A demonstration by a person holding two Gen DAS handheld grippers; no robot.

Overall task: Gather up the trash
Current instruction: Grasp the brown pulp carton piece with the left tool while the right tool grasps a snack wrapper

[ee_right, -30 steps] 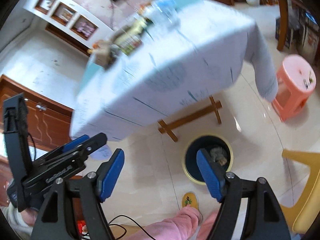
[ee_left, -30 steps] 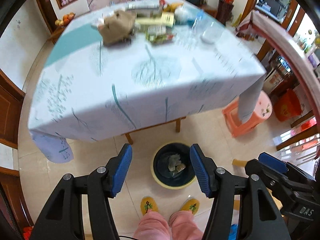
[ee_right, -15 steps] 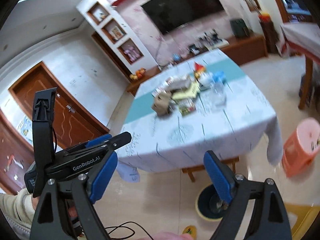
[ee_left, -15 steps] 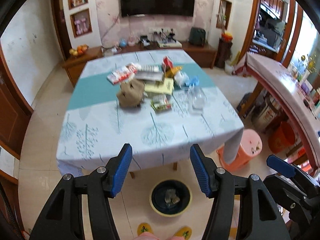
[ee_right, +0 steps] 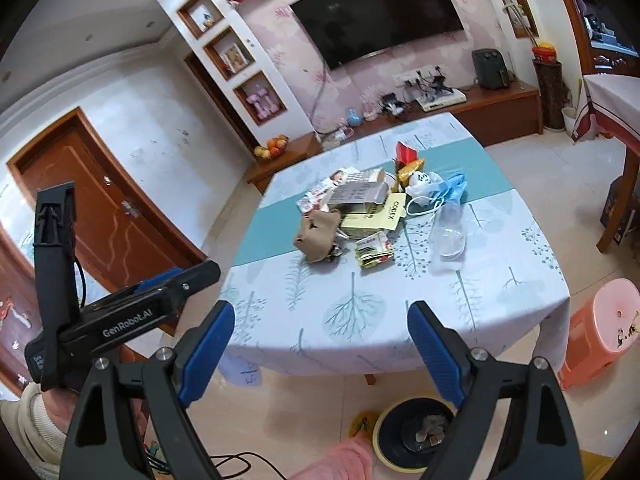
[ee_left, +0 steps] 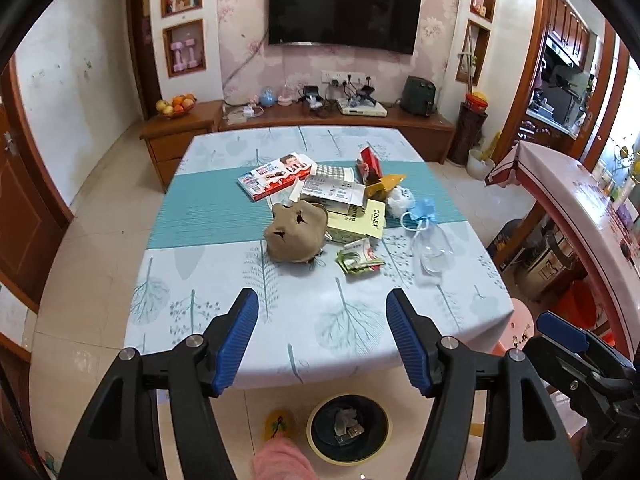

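Left wrist view: the left gripper (ee_left: 322,340) hangs above the near edge of a table (ee_left: 280,320) draped in a leaf-print cloth, its blue-padded jaws opening with nothing between them. The trash sits heaped at mid-table — a crumpled brown paper bag (ee_left: 294,232), a yellow CODEX box (ee_left: 366,224), a chocolate box (ee_left: 274,176), a green wrapper (ee_left: 358,258) and a clear plastic cup (ee_left: 434,250) lying on its side. On the floor below the table edge stands a yellow-rimmed bin (ee_left: 349,432) with a few scraps already inside, just beside a yellow slipper (ee_left: 278,426). The other gripper's black body juts in at lower right.

Right wrist view: the right gripper (ee_right: 320,348) is spread wide and empty, aimed over the same table (ee_right: 360,320). The brown paper bag (ee_right: 318,236) and the pile lie well beyond its pads — a blue face mask (ee_right: 454,188) and the clear plastic cup (ee_right: 450,232) at the heap's right. The yellow-rimmed bin (ee_right: 400,440) shows low between the fingers, a pink stool (ee_right: 600,328) off to the right, and the left gripper (ee_right: 132,312) held in a hand at left.
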